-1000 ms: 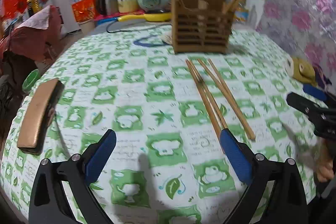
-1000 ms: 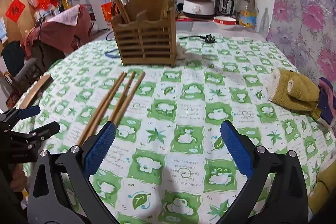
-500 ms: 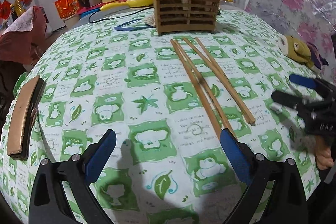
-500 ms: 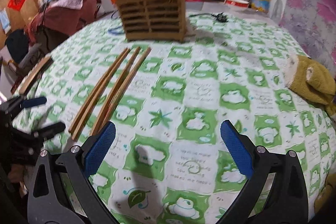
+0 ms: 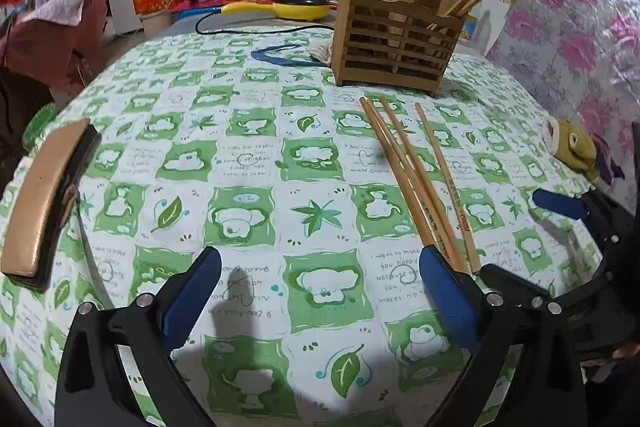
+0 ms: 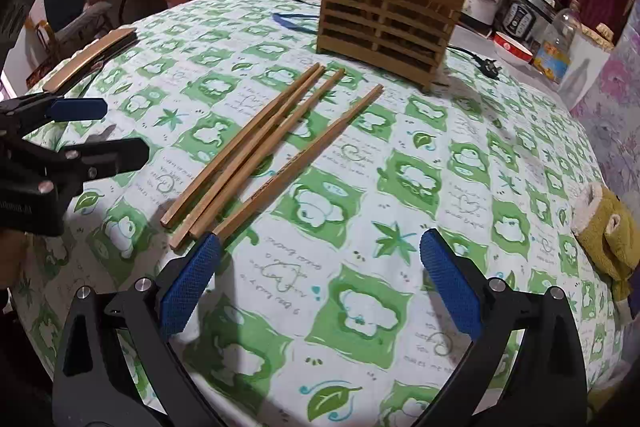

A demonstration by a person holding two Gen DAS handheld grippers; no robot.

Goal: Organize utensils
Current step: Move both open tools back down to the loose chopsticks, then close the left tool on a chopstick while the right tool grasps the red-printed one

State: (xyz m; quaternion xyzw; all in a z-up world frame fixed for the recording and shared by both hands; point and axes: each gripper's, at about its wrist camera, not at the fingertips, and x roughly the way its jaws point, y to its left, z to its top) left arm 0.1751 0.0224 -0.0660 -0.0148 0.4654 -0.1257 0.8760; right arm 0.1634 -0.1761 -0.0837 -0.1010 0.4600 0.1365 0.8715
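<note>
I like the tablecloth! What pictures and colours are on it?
The tablecloth is white with green squares showing little bears, leaves and writing; the right wrist view shows it best.

Both tools look alike. The left gripper (image 5: 320, 291) has 2 matte black plastic arms with open triangular cut-outs, silver rivets at the joints, and blue pads (image 5: 192, 291) on the fingers. The right gripper (image 6: 320, 283) matches — its blue pads (image 6: 190, 285) show a fine cross-hatched texture.

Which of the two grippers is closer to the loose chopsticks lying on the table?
About even. The left gripper has its right finger at their near ends; the right gripper has its left finger there. The loose chopsticks lie between them.
</note>
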